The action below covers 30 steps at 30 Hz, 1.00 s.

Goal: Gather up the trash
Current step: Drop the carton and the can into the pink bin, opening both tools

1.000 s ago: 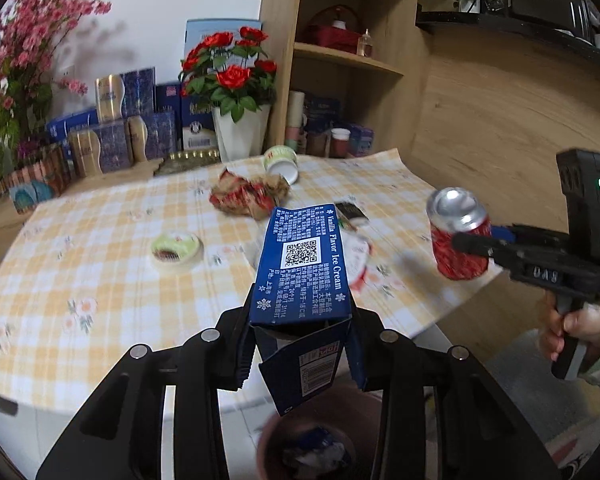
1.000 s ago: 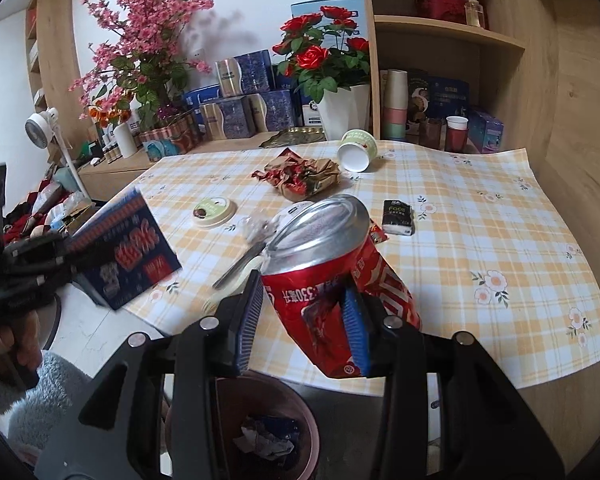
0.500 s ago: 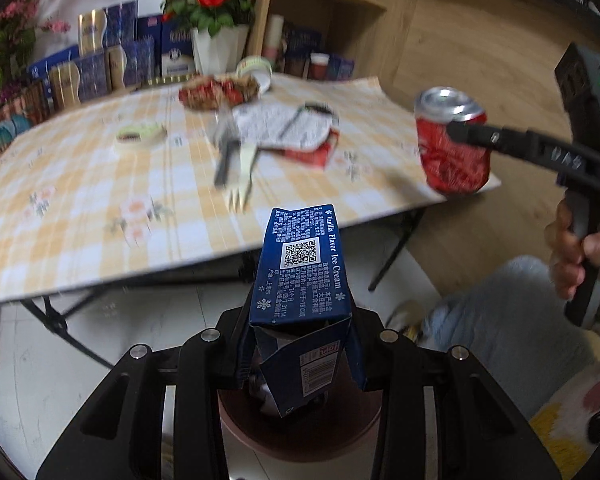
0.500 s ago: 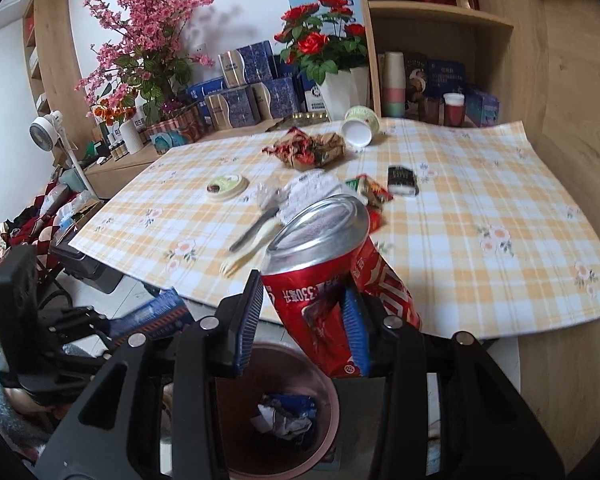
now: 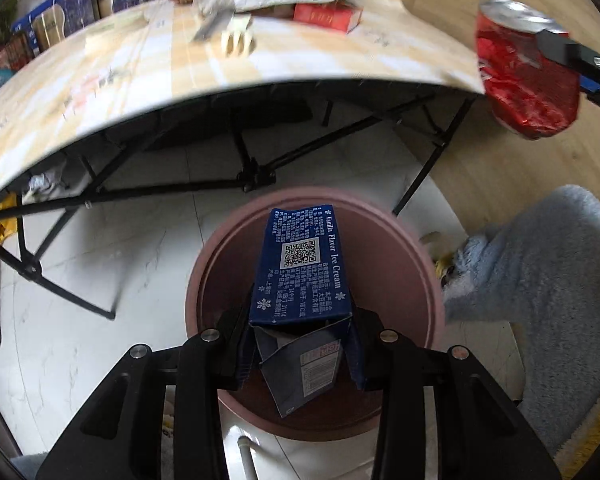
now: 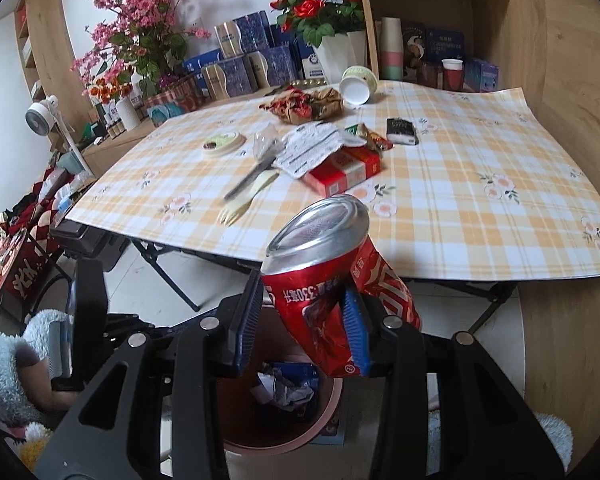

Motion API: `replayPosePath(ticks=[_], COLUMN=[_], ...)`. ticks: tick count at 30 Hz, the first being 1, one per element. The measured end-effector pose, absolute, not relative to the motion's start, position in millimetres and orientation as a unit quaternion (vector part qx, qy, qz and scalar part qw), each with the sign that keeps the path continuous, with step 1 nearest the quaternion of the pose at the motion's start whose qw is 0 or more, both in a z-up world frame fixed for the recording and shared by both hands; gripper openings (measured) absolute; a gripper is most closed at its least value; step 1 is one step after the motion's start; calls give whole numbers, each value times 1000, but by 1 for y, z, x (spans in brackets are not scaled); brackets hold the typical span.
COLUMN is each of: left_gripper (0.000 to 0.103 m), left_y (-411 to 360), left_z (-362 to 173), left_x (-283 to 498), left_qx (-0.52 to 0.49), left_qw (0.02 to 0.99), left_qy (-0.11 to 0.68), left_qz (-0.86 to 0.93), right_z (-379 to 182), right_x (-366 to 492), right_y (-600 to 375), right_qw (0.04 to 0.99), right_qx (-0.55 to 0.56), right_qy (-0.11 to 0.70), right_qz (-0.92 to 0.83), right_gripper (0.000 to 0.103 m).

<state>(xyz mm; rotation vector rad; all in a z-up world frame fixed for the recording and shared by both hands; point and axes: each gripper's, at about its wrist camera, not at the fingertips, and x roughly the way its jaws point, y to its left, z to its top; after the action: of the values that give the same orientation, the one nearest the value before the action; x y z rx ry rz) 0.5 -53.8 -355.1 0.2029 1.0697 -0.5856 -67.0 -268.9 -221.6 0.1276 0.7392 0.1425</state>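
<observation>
left gripper (image 5: 300,344): jaws pinch a blue cardboard ice cream box (image 5: 302,270), right over the round pink bin (image 5: 420,264) | right gripper (image 6: 302,326): jaws pinch a crushed red metal can (image 6: 320,280), above that bin's edge

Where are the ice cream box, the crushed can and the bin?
ice cream box (image 5: 300,268): left wrist view, printed top face.
crushed can (image 6: 312,292): right wrist view, red side.
bin (image 5: 420,256): left wrist view, pink rim.

Left gripper (image 5: 300,344) angled steeply down, jaws clamped, right gripper (image 6: 304,320) tilted down, clamped
</observation>
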Motion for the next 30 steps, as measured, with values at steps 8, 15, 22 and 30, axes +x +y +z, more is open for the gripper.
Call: replayPosePath(ticks=[8,15,22,30], left_gripper=[49,81,94,97], left_y=[-47,-34,-3,24], left_z=[-364,-336,-288,-234], left_x=[6,-1,-4,-19], left_qx=[76,45,5,62], left_qw=[807,843,894,936], left_qy=[524,476,402,307], left_qz=[-262,-245,-200,-161], right_z=[-242,-257,-270,-293], right_x=[-66,-64,-65,-53], right_y=[-255,-243,-230,-213], right_qw=[918,909,902,892], right_qx=[57,55,39,17], right_qy=[384,403,418,436], right_qz=[82,95,105,115], right_gripper=[41,41,41,41])
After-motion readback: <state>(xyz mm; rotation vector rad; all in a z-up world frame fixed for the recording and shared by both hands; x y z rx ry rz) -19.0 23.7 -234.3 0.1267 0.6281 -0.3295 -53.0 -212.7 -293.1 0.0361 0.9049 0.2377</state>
